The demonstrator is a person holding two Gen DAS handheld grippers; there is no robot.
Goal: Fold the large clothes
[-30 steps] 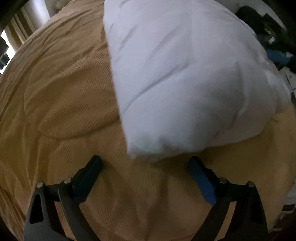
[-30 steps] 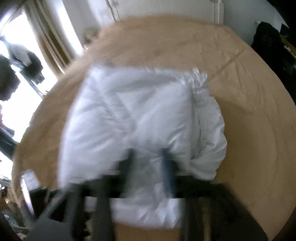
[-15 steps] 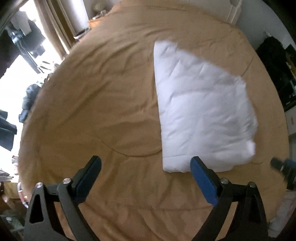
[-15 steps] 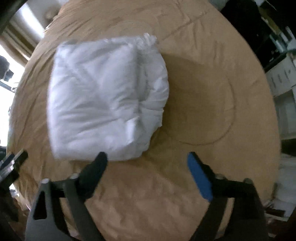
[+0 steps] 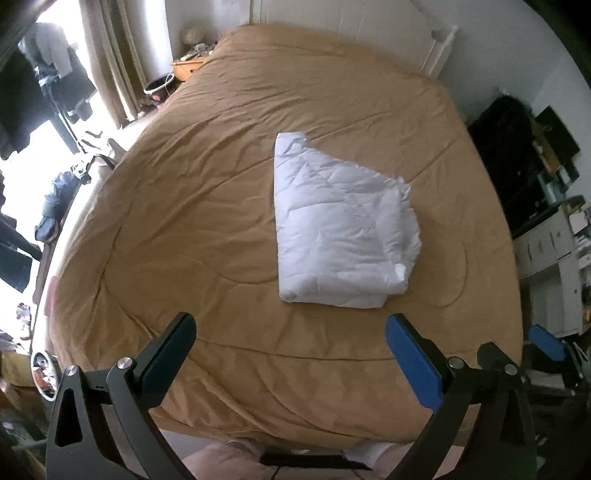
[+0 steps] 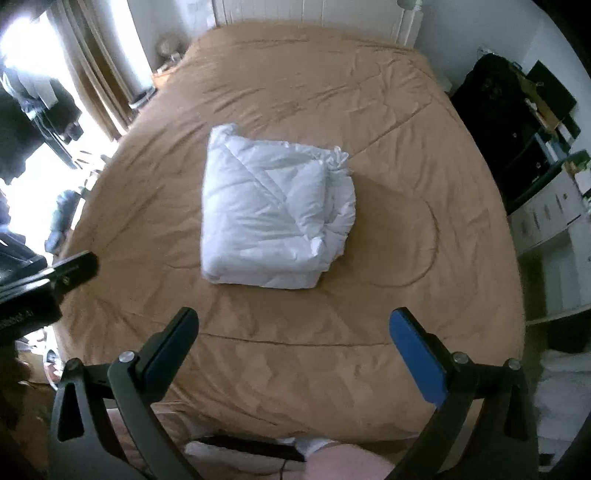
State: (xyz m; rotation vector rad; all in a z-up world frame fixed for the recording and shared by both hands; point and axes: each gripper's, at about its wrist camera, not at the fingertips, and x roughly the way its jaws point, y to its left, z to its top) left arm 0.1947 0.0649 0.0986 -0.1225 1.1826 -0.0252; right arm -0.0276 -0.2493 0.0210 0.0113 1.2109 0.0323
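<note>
White quilted duvet point(image 5: 341, 236) sits folded into a thick bundle on the tan bedspread point(image 5: 192, 206), a bit right of centre in the left wrist view and pretty much dead centre in the right wrist view point(image 6: 273, 218). Its folded layers stack up along the lower edge, and the right side is bunched and ruffled where the loose ends meet.

Left gripper point(image 5: 291, 336) hangs over the near end of the bed at the bottom of the frame, fingers spread wide with nothing between them but bedspread. Right gripper point(image 6: 293, 328) is the same deal: fully spread, empty, low in the frame and apart from the duvet. You can also catch the left gripper poking in at the left edge of the right wrist view point(image 6: 70, 269).

Around the edges there's a white headboard point(image 6: 314, 13) at the top, curtains point(image 5: 110, 70) upper left by a bright window, and a dark cluttered shelf point(image 6: 517, 125) on the right.
</note>
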